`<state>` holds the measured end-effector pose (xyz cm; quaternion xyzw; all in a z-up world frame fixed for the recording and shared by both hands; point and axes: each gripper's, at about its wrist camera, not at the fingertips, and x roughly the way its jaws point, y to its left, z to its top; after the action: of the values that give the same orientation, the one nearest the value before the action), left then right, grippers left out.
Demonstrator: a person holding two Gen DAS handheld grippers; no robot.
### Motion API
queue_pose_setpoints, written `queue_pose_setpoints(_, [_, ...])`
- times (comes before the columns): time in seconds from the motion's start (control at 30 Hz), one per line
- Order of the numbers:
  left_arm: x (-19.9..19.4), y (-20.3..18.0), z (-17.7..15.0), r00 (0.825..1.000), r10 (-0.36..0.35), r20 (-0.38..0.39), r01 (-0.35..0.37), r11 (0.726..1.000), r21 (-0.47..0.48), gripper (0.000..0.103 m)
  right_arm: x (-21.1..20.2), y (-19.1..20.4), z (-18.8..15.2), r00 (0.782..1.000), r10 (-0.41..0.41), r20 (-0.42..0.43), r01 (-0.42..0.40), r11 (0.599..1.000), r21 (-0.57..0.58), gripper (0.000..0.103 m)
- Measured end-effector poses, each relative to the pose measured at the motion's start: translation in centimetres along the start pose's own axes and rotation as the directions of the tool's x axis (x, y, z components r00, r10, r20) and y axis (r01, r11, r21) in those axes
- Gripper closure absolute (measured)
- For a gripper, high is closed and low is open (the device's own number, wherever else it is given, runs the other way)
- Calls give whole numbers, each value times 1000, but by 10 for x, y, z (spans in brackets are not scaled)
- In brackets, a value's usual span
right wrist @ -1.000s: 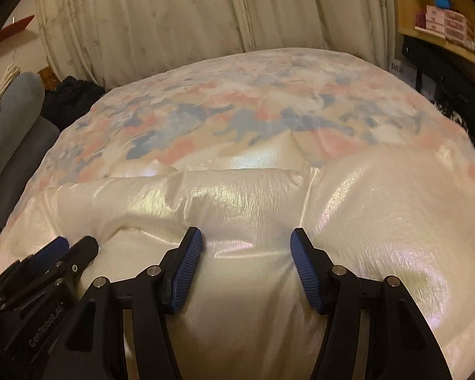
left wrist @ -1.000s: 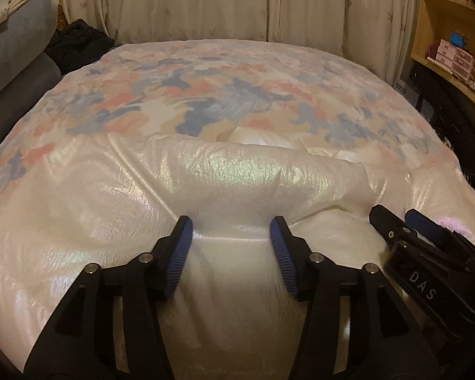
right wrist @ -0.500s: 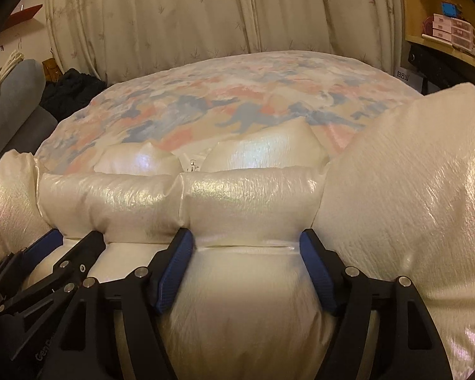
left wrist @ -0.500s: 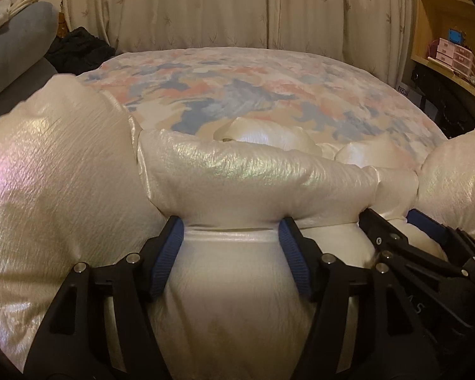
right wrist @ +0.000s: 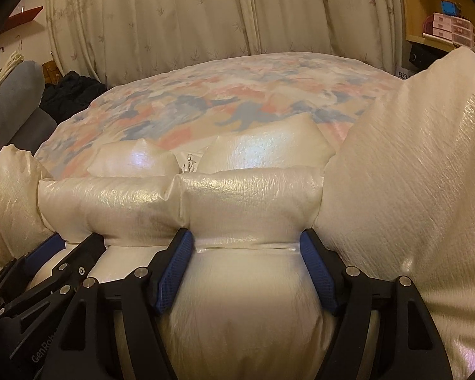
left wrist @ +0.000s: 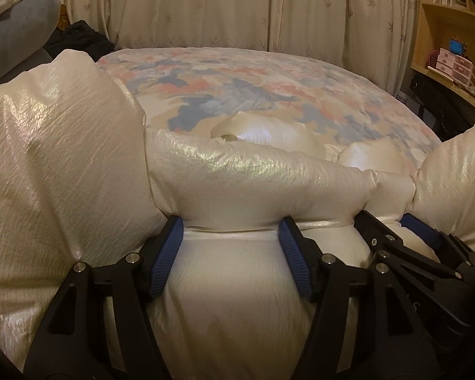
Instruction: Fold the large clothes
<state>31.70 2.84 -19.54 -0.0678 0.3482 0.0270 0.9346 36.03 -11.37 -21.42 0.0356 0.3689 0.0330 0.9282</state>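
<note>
A cream, shiny puffer jacket [left wrist: 243, 183] lies on the bed and is lifted at its near edge; it also fills the right wrist view [right wrist: 247, 199]. My left gripper [left wrist: 231, 247] has its jaws wide with a puffy quilted section bulging between them, the pads pressing its sides. My right gripper [right wrist: 247, 259] stands the same way on the neighbouring section, and shows at the lower right of the left wrist view [left wrist: 392, 231]. The jacket's sides rise beside each gripper, left [left wrist: 57, 158] and right [right wrist: 411, 174]. A zipper pull [right wrist: 190, 163] shows at the collar.
The bed has a floral pink and blue cover [left wrist: 253, 88]. Curtains [left wrist: 237, 6] hang behind it. A grey cushion [left wrist: 15, 28] and dark clothing [left wrist: 79, 38] lie at the left. A wooden shelf [left wrist: 452, 41] with boxes stands at the right.
The jacket lay flat a second ago. Both grippers have lifted its near edge, so the sides have bunched up and risen beside them, and more bed cover shows.
</note>
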Motion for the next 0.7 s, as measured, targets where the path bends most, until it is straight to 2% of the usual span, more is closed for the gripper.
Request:
queue_pose_setpoints(0.5, [7,0,3,999,2,-33,-2,1000,-8,42,3,-2,1,1000,14,-12,-13,1000,18,31])
queue_pose_setpoints(0.7, [16,-5,13,994,30,-105,-29,1000,6,41,7,-3,9,998,13,-57,-12,1000,27,31])
